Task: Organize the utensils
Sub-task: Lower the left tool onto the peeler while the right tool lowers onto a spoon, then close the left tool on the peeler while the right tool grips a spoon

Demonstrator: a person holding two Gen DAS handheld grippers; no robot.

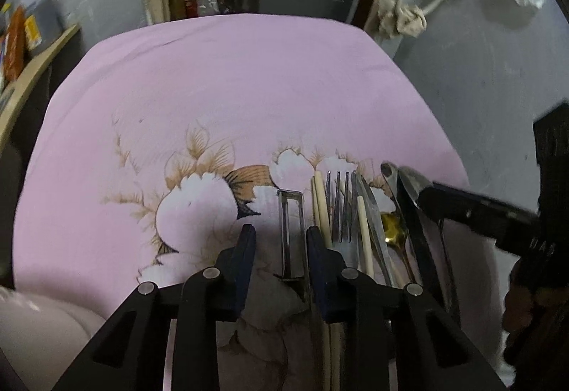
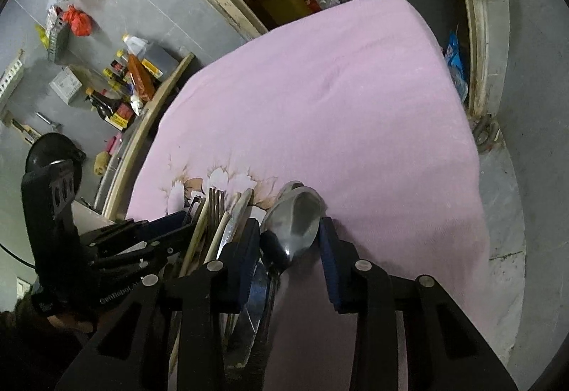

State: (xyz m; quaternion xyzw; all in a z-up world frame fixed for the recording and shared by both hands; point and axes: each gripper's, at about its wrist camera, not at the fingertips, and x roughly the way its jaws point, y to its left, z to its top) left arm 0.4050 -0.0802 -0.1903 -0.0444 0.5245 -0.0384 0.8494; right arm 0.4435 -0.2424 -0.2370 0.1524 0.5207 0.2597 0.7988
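My left gripper [image 1: 281,248] straddles the peeler [image 1: 292,231], part-spread; right gripper [image 2: 290,241] nearly pinching the big spoon [image 2: 295,217]. I'd lift straight, clear of the fork [image 1: 339,213] at 3 o'clock.

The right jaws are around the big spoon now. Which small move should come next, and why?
Probably lift the large metal spoon a little, straight up. The jaws of the right gripper seem to press both sides of its bowl, and it lies close beside the knife and the chopsticks, so a sideways pull could drag them.
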